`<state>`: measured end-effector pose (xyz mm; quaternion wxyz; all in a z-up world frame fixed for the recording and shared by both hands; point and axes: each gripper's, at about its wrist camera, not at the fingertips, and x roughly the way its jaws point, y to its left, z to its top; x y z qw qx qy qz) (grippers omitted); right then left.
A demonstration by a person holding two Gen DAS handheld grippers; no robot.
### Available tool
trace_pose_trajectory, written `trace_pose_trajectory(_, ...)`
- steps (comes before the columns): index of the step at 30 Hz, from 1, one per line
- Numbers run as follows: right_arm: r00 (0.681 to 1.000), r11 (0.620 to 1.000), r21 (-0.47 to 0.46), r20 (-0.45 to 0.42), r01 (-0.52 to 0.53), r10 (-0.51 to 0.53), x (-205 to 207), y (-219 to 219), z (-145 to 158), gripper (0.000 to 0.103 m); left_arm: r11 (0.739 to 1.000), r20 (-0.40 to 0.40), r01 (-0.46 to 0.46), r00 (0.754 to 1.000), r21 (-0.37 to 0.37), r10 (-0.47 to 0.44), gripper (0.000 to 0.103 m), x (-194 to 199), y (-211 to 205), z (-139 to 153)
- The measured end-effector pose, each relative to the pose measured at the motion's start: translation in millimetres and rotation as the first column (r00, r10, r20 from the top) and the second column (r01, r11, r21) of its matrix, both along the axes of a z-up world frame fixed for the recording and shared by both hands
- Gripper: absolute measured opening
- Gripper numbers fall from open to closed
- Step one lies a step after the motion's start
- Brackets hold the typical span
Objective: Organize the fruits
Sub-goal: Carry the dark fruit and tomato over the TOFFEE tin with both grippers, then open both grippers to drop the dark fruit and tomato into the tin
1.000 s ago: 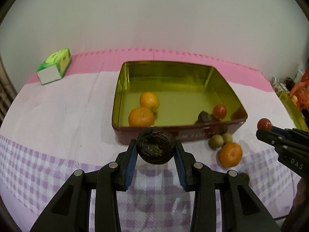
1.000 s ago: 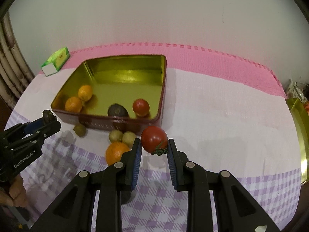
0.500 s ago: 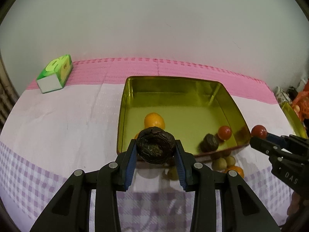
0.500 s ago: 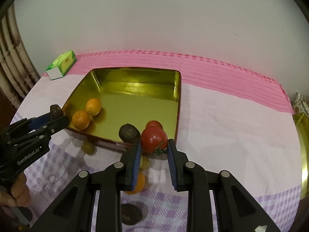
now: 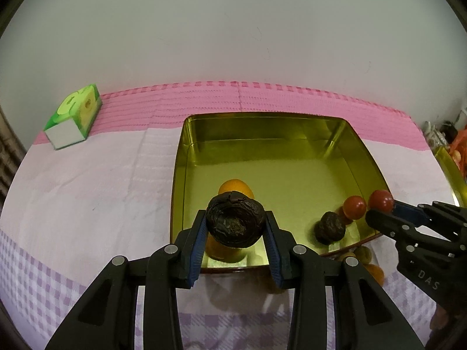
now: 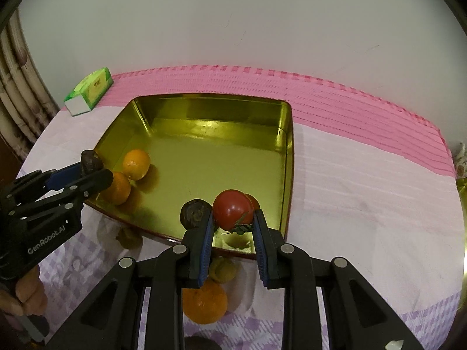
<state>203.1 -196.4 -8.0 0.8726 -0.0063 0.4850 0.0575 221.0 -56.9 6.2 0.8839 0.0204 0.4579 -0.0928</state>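
Note:
A gold tin tray [image 5: 262,134] [image 6: 210,108] sits on the pink and white cloth. My left gripper [image 5: 235,227] is shut on a dark wrinkled fruit [image 5: 235,223] over the tray's near left edge. My right gripper [image 6: 233,221] is shut on a red tomato [image 6: 232,209] over the tray's near right corner; it also shows in the left wrist view [image 5: 381,200]. Inside the tray lie two oranges [image 6: 135,164], another dark fruit [image 5: 331,227] and a second tomato [image 5: 353,207].
A green tissue box [image 5: 74,116] [image 6: 90,91] stands at the back left. In front of the tray lie an orange [image 6: 204,303] and small greenish fruits [image 6: 221,271]. A second gold tray edge [image 5: 451,169] shows at the far right.
Both grippers have moved forward with their fruits, from in front of the tray to over its near edge. The tray looks closer and larger.

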Motion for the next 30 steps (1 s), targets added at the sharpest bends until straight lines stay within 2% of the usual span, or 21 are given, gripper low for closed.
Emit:
trace_pose_trajectory(12, 0.999, 1.0, 0.008, -0.037, -0.005, 0.005, 12, -2, -13, 0.025, 1.0, -0.045, 0.015, 0.999, 0.019, -0.014, 0.038, 11, -8, -17)
trace_pose_trajectory(25, 0.999, 1.0, 0.007, -0.04, -0.011, 0.012, 16, -3, -15, 0.029, 0.998, -0.043, 0.018, 0.999, 0.059, -0.016, 0.04, 13, -17, -18)
trace_pose_trajectory(28, 0.999, 1.0, 0.0, -0.04, -0.012, 0.012, 15, -3, -16, 0.032, 0.999, -0.042, 0.009, 0.999, 0.047, -0.007, 0.046, 13, -17, -17)
trace_pose_trajectory(30, 0.999, 1.0, 0.002, -0.041, -0.014, 0.014, 16, -2, -16, 0.033, 0.999, -0.029, 0.006, 1.0, 0.05, -0.005, 0.056, 12, -16, -14)
